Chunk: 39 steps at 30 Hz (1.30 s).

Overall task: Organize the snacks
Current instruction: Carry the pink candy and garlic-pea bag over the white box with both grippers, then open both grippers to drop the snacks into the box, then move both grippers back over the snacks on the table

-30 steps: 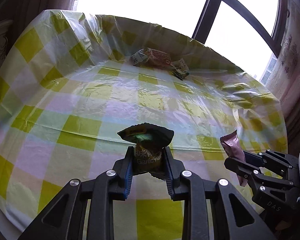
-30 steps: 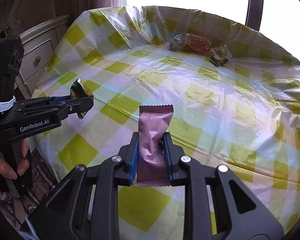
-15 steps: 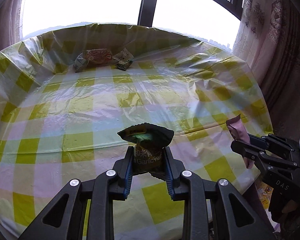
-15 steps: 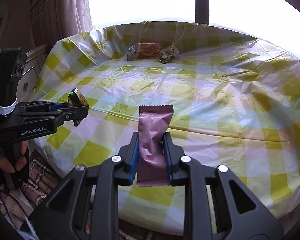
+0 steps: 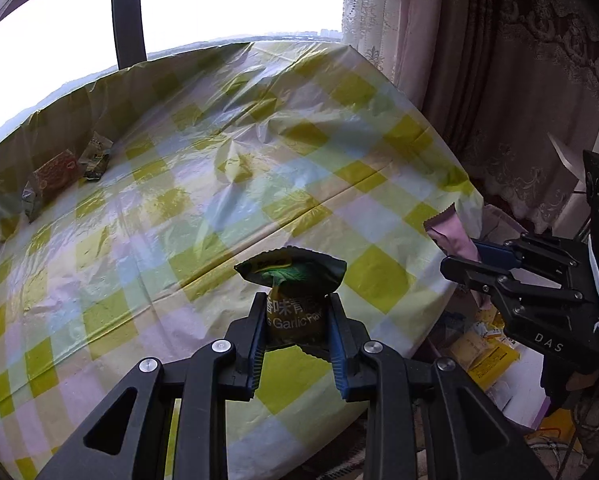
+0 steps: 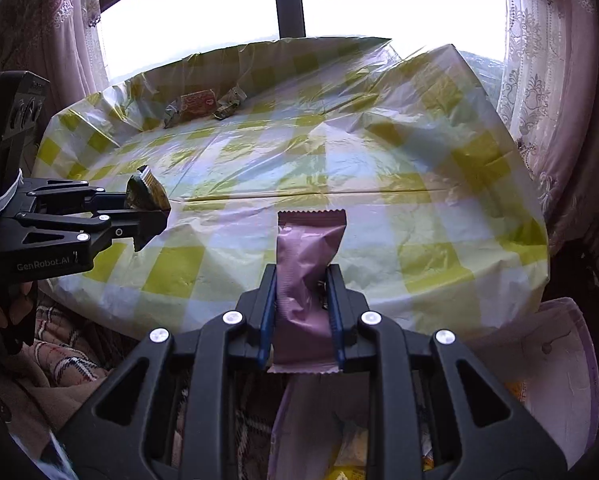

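Left gripper [image 5: 295, 320]: pinching the dark green foil pouch of garlic-flavoured snack [image 5: 293, 286] at its waist, lower centre of the left wrist view; the pouch's crimped top is flaring out above the jaws.

Right gripper [image 6: 301, 312]: clamping the mauve matte-film snack bar wrapper [image 6: 307, 272] across its middle, lower centre of the right wrist view; serrated end seals are sticking out above and below the jaws.

Position: both items are hanging in the air over the near edge of the round worktop in yellow-and-white checked plastic cloth [image 5: 203, 184], touching nothing but the jaws.

Far pile: a red-and-silver flat snack packet [image 6: 195, 105] and a small green-and-white crumpled wrapper [image 6: 228, 105] are lying side by side against the raised cloth, upper left of the right wrist view.

Handling, pouch: probably light, puffy and crushable; the foil is slippery, so the narrowed waist looks the safest hold.

Handling, bar: light; the film is creasing under the squeeze, and the contents may snap. Mid-body hold seems sound.

Floor: yellow packets [image 5: 481, 350] are showing below the worktop edge, lower right of the left wrist view.
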Each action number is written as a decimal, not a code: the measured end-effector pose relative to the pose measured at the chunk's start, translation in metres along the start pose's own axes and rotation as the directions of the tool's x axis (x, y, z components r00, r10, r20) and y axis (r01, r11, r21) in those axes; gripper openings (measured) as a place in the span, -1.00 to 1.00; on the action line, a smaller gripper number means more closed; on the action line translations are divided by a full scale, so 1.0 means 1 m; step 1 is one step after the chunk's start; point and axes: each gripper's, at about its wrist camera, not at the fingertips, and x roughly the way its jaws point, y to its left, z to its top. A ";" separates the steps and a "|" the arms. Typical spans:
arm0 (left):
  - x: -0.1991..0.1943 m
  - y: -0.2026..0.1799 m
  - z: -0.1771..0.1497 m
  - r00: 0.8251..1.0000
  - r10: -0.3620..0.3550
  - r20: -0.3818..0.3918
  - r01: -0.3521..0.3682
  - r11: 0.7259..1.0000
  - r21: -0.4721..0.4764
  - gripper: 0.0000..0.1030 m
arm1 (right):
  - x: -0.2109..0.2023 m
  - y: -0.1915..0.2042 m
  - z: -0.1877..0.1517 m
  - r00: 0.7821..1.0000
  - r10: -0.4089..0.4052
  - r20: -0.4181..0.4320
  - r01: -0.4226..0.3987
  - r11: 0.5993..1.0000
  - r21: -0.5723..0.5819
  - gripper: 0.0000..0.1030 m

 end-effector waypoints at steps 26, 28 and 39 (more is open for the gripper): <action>0.027 -0.156 0.006 0.915 -0.374 -0.151 0.403 0.850 0.340 0.44 | -0.058 -0.121 -0.056 0.888 -0.414 -0.202 0.430 0.902 0.041 -0.18; 0.019 -0.146 0.005 0.961 -0.273 -0.047 0.270 0.879 0.394 0.47 | -0.067 -0.129 -0.050 0.846 -0.503 -0.178 0.522 0.849 0.083 0.19; 0.036 0.118 0.017 0.956 0.287 0.054 -0.283 0.956 -0.078 0.60 | 0.030 0.025 0.039 0.999 -0.043 -0.034 0.038 0.992 -0.120 0.47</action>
